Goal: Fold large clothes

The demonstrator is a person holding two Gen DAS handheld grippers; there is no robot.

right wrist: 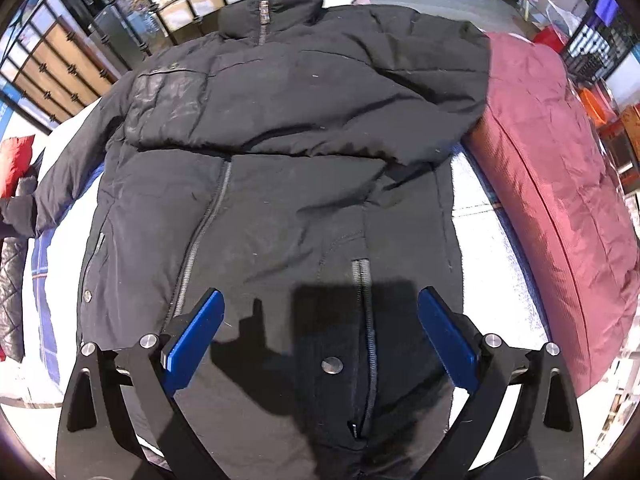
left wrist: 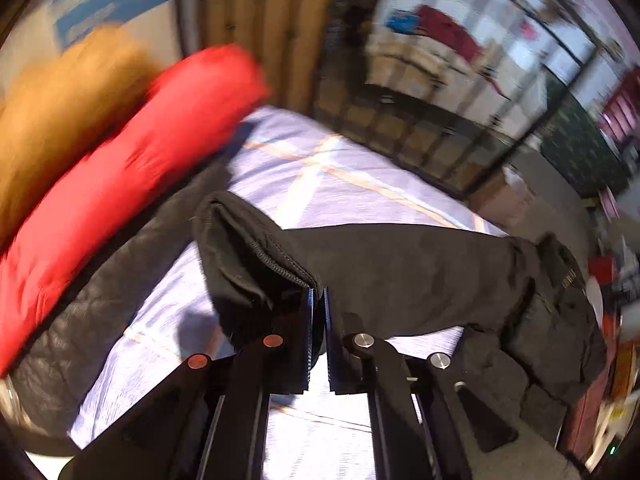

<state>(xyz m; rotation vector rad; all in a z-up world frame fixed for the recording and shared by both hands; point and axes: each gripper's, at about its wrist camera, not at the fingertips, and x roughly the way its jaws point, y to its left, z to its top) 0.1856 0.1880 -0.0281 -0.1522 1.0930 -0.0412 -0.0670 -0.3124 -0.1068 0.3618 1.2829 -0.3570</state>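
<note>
A black puffer jacket lies front up on the bed, its right sleeve folded across the chest. My right gripper is open and empty, just above the jacket's lower front by the zipper. In the left wrist view, my left gripper is shut on the cuff of the jacket's sleeve and holds it lifted above the pale lilac bedsheet. The sleeve stretches right toward the jacket body.
A red pillow and an orange pillow lie left of the sleeve, with a dark quilted garment under them. A maroon cushion sits right of the jacket. A metal bed frame stands behind.
</note>
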